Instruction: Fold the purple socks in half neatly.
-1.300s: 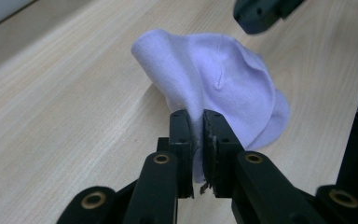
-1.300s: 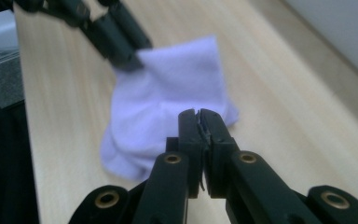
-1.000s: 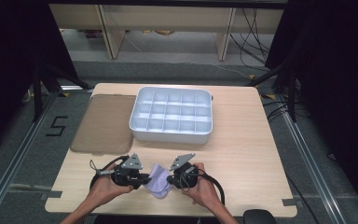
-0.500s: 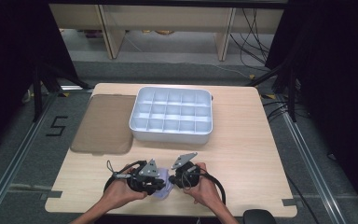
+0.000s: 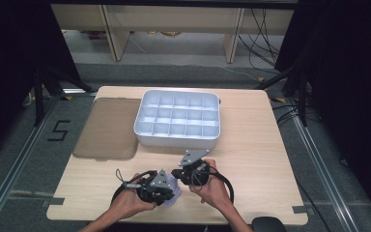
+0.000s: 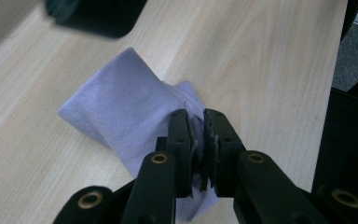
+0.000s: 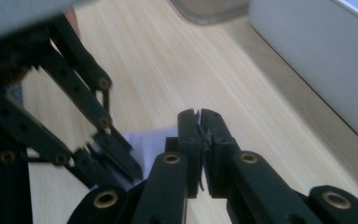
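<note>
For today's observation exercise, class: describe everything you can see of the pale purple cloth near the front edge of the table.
The cloth is pale lilac, thin, finely woven fabric, folded over on itself into a rough oblong with soft creases. It lies on the light wooden table near its front edge, between the person's two hands. The left gripper is shut on one bunched corner, its black jaws pinching the fabric, which pokes out beneath them. In the right gripper view a small white-lilac patch shows beside the left gripper's linkage. The right gripper is shut; whether it pinches any cloth is unclear.

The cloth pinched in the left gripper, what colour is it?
Pale lavender, a light bluish purple; the cloth shows best in the left gripper view.
</note>
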Motion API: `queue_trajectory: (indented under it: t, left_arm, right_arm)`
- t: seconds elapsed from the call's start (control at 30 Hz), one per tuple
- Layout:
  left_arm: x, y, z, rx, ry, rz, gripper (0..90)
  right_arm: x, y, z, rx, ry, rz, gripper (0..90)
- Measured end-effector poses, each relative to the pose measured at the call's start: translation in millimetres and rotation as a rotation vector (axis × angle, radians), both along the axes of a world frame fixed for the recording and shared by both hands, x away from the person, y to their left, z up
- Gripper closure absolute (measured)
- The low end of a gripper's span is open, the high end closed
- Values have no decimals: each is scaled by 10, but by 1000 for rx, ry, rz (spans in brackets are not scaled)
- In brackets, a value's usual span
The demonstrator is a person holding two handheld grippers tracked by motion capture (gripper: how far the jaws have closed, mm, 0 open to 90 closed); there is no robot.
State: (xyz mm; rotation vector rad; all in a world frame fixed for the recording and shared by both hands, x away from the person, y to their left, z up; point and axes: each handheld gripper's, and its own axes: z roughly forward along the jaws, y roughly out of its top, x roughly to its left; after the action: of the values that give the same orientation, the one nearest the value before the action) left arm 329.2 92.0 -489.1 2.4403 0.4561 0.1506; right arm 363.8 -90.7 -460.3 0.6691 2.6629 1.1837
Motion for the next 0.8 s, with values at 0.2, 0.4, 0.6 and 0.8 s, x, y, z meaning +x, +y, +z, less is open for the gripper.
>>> queue_trajectory:
  t: [0.2,0.4,0.6,0.8]
  left_arm:
    - [-9,8,0,-1,-9,-6,808]
    - [-25,21,2,-5,-8,1,804]
    - [-27,49,14,-18,-13,-5,789]
    - [-31,127,51,-172,41,60,762]
  right_arm:
    - [70,173,-209,-74,70,36,881]
    - [96,142,-267,-85,97,34,889]
    - [88,119,-274,-83,105,17,891]
    - [89,113,-286,-75,104,11,891]
